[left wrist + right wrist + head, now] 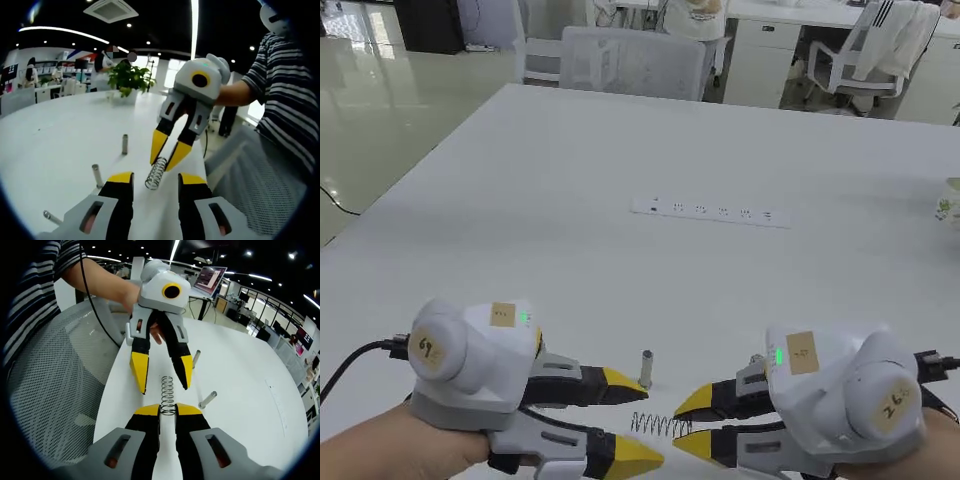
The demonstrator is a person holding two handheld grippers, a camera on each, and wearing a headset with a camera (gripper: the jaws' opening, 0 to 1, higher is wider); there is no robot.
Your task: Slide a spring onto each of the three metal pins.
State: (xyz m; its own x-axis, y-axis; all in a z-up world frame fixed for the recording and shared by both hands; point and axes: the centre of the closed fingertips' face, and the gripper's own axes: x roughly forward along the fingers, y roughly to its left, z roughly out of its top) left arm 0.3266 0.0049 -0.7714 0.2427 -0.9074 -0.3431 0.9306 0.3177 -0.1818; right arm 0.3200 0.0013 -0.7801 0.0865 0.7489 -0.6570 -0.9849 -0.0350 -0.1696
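The spring (pixel 168 389) stretched level between the two tools, just on the person's side of the upright pin (pixel 647 368) on the desk (pixel 620 150). The right tool (pixel 168 410) was pinched almost closed on one end of it. The left tool (pixel 156 179) stood well apart, its tips either side of the other end without gripping it.
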